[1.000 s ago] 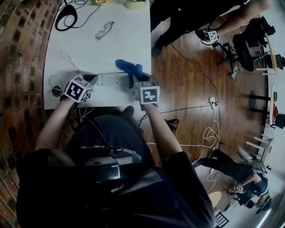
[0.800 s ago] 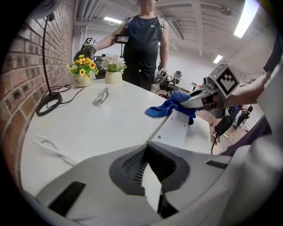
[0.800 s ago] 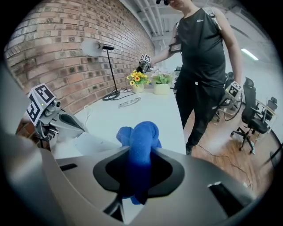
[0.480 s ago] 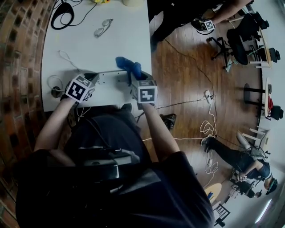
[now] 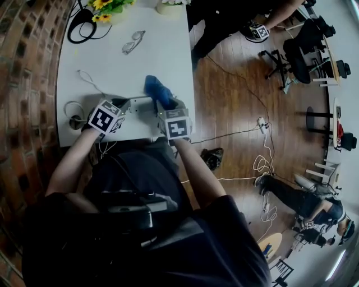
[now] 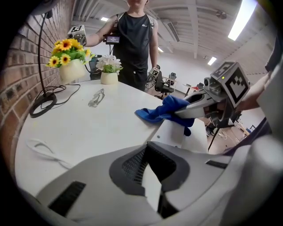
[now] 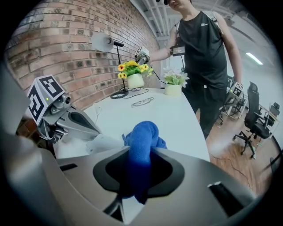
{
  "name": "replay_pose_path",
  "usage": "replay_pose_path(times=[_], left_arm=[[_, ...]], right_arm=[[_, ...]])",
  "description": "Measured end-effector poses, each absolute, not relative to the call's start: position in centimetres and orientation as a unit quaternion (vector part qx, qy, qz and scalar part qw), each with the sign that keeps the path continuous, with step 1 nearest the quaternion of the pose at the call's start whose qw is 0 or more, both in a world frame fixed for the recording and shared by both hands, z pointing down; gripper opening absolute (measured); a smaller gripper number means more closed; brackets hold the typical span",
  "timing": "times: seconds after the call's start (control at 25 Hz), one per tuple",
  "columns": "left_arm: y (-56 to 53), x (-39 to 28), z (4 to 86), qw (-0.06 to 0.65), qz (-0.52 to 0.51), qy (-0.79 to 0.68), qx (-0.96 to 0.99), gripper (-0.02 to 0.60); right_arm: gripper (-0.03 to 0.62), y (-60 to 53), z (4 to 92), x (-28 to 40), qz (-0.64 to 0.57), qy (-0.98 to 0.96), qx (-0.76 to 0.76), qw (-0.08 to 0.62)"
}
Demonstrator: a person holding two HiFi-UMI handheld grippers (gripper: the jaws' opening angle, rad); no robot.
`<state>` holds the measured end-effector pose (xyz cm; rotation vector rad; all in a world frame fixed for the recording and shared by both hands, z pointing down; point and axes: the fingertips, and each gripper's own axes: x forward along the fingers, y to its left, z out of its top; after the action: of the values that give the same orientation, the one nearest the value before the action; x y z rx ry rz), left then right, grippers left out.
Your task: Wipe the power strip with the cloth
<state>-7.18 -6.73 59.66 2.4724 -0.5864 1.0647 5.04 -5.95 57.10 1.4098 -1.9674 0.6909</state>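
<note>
A white power strip (image 5: 141,105) lies along the near edge of the white table (image 5: 112,61). My right gripper (image 5: 165,107) is shut on a blue cloth (image 5: 157,89), which bunches between its jaws (image 7: 142,141) and drapes over the strip's right part (image 6: 166,110). My left gripper (image 5: 124,106) is shut, its tips down at the strip's left end. In the left gripper view a white sliver shows in its jaw gap; I cannot tell if it pinches anything. The strip (image 6: 179,132) runs from it toward the right gripper (image 6: 188,110).
Glasses (image 5: 133,42), a black cable coil (image 5: 84,25), a yellow flower pot (image 5: 104,4) and a white flower pot (image 6: 108,77) sit at the table's far end. A loose white cable (image 5: 87,78) lies left. A person (image 6: 132,39) stands beyond the table. The table's right edge is just beyond the cloth.
My right gripper has slid left along the strip with the cloth, closer to the left gripper. The left gripper has stayed put.
</note>
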Motion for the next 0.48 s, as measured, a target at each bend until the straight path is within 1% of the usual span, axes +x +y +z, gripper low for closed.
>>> replay_pose_path(times=[0.48], left_arm=[[-6.8, -7.1, 59.6, 0.202, 0.376, -0.195, 0.883, 0.009]], right_arm=[[0.091, -5.8, 56.9, -0.4, 0.257, -0.774, 0.494, 0.302]])
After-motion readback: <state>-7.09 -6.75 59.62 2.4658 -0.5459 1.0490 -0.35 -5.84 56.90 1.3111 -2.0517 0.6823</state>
